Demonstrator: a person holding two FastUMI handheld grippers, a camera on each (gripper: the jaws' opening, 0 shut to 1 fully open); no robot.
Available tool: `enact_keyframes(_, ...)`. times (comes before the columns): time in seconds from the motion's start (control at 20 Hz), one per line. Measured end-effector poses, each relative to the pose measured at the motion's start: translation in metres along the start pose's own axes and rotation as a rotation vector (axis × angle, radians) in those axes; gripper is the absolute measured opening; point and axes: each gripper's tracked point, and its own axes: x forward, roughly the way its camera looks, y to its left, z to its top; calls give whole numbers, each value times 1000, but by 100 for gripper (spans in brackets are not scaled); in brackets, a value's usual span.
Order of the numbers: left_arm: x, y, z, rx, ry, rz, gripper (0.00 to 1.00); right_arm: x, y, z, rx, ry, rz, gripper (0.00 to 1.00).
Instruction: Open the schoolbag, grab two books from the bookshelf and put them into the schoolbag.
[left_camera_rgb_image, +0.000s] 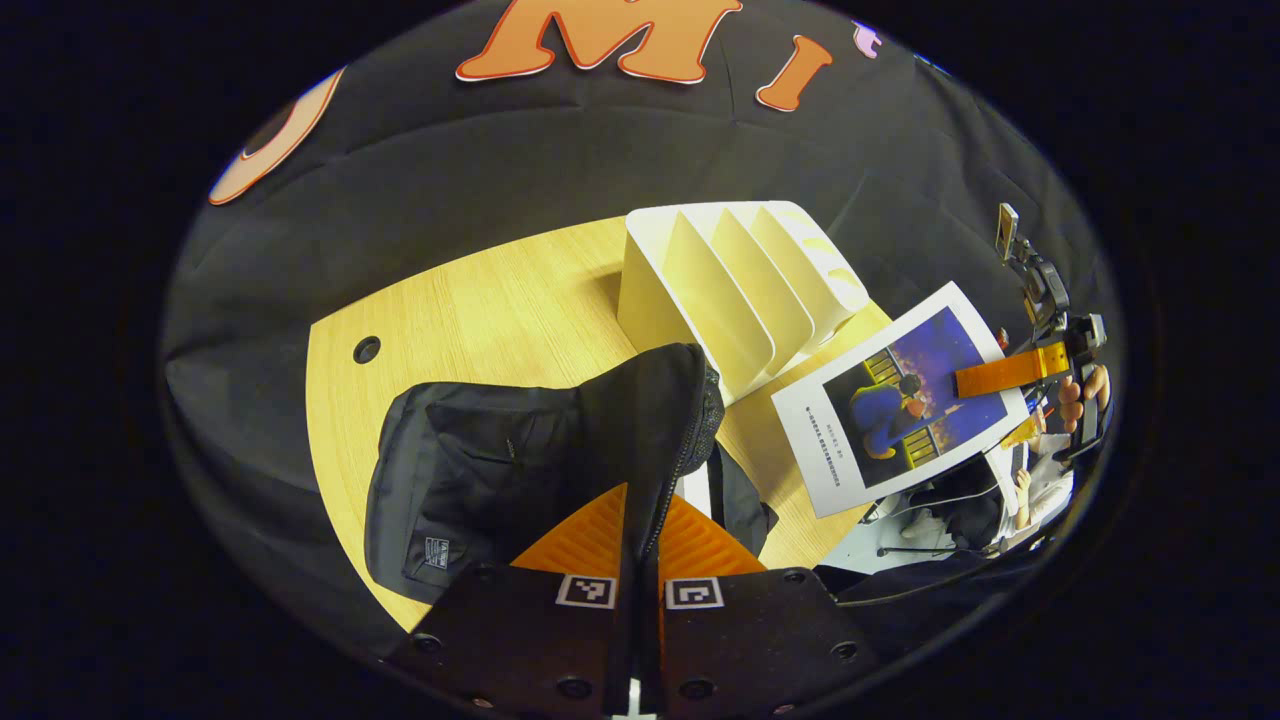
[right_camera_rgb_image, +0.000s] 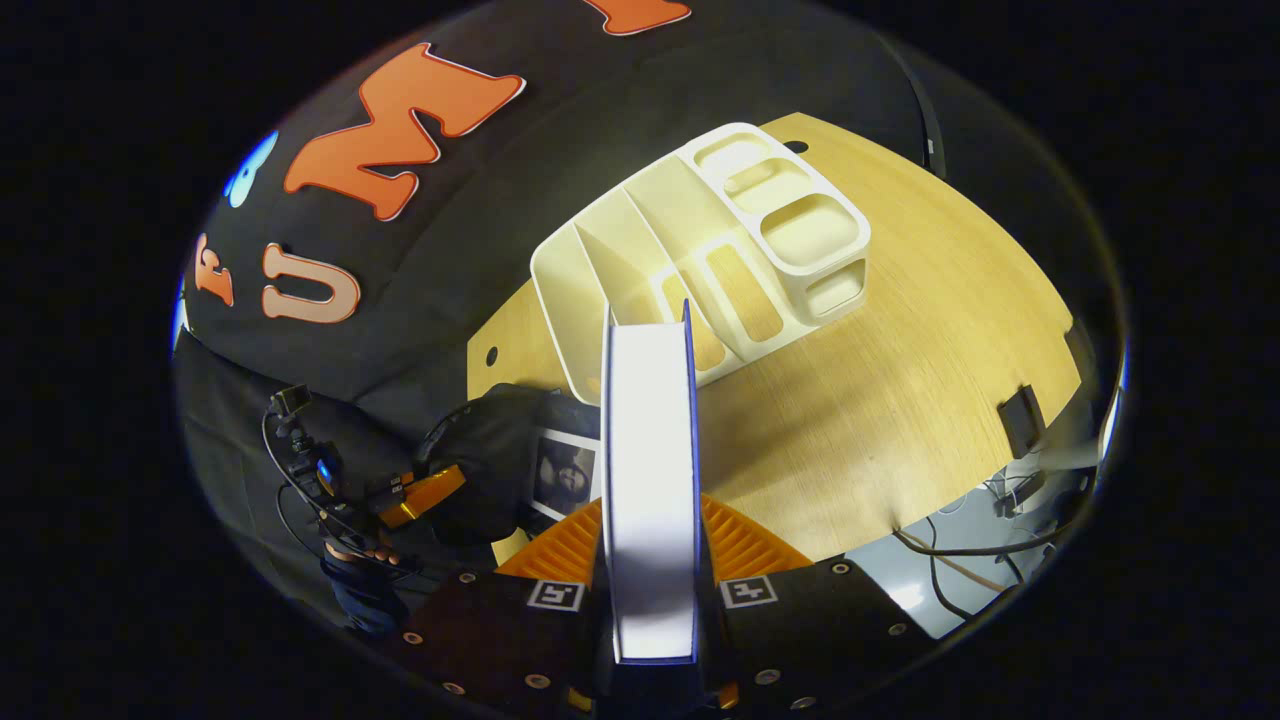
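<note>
— Left gripper view first: we see our left gripper (left_camera_rgb_image: 640, 560) with its jaws clenched on the raised edge of the black schoolbag (left_camera_rgb_image: 500, 470), right along the zipper, lifting that flap up. The bag lies on the wooden tabletop (left_camera_rgb_image: 470, 310), just in front of the white bookshelf (left_camera_rgb_image: 735, 285).

— And off to the right there we see the right gripper (left_camera_rgb_image: 1010, 372) grasping a book (left_camera_rgb_image: 900, 400) with a blue cover picture, held above the tabletop's edge beside the bookshelf.

— Right gripper view agrees: our jaws grip that book (right_camera_rgb_image: 650, 470) by its lower end, page edges facing us, spine away.

— Beyond it we see the bookshelf (right_camera_rgb_image: 715, 245) with its slots bare, and the schoolbag (right_camera_rgb_image: 500, 450) to the left with another book (right_camera_rgb_image: 565, 475) showing in its mouth.

— We also see the left gripper (right_camera_rgb_image: 425, 495) at the bag, a hand (right_camera_rgb_image: 360, 550) behind it
</note>
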Motion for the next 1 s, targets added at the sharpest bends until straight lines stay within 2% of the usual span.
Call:
enact_keyframes(0.1, -2, -1, 1, -2, -4, -1, 4, -1, 5, -9, 8, 3, 26, 35)
enact_keyframes(0.5, -13, -2, 1, -16, -27, -6, 4, 22, 50, -37, 48, 25, 230, 34)
enact_keyframes(1.0, -25, 1, 7, -74, -75, -31, 4, 69, 106, -62, 11, 40, 342, 34)
